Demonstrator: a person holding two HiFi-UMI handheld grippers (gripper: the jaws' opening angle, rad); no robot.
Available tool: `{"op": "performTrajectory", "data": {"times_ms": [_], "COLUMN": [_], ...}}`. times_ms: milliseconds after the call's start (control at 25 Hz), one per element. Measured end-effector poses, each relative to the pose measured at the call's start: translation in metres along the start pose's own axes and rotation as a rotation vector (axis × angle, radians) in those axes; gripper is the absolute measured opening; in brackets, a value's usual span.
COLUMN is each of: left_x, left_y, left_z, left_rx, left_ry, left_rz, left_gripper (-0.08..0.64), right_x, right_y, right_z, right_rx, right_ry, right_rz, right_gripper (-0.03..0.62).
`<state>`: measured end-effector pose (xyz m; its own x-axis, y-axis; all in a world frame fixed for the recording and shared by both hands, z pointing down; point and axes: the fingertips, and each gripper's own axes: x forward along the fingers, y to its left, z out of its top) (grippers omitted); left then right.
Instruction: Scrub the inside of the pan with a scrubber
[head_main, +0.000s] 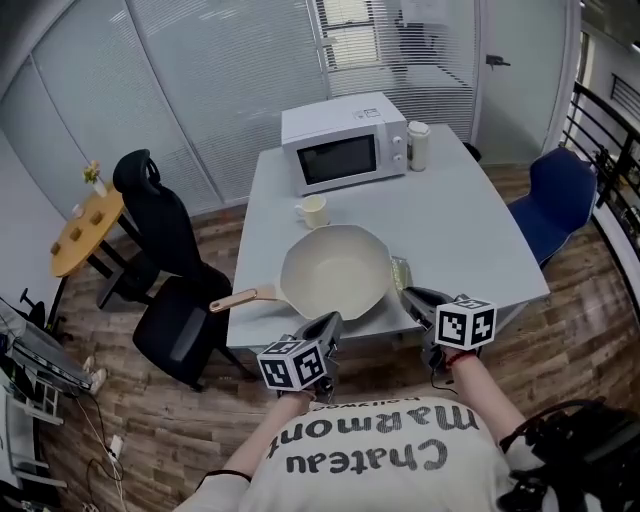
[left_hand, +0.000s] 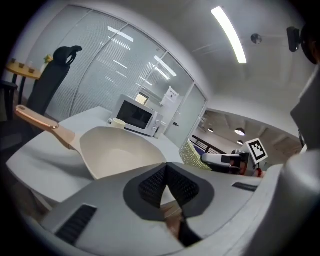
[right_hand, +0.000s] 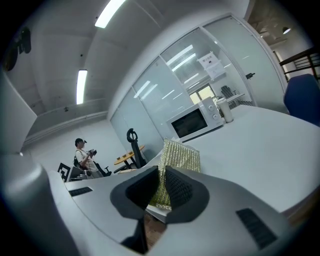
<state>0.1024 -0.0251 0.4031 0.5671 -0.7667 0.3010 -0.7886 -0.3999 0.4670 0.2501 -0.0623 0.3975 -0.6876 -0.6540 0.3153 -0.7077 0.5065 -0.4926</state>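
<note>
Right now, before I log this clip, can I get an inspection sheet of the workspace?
Surface: grey table.
Job's things: pan near the front edge, handle to the left; scrubber by its right rim.
Clutter: microwave, cup and white jar on the far side.
Grippers: left gripper shut, empty; right gripper shut on the scrubber.
Cables: some on the floor, left.
Surroundings: black chair, blue chair, round side table, glass walls; a person far off.
</note>
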Motion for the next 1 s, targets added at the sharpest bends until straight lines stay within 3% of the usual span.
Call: {"op": "performTrajectory", "data": {"times_ms": [440,1000], "left_x": [0.0,-0.02], "left_y": [-0.014,0.014], "left_z": [-0.05,-0.11], "left_rx": [-0.015,-0.038], "left_ry": [0.074,0.199], "left_rz": [0.072,0.156], "left_gripper": [-0.006,-0.006], "right_x": [-0.029,-0.027], "right_y": [-0.02,-0.023], "right_z": [-0.032,-0.101], "right_rx": [0.009,0.019], "right_ry": [0.055,0.181], "right_rz": [-0.003,-0.007], "right_gripper": [0.044,0.041]}}
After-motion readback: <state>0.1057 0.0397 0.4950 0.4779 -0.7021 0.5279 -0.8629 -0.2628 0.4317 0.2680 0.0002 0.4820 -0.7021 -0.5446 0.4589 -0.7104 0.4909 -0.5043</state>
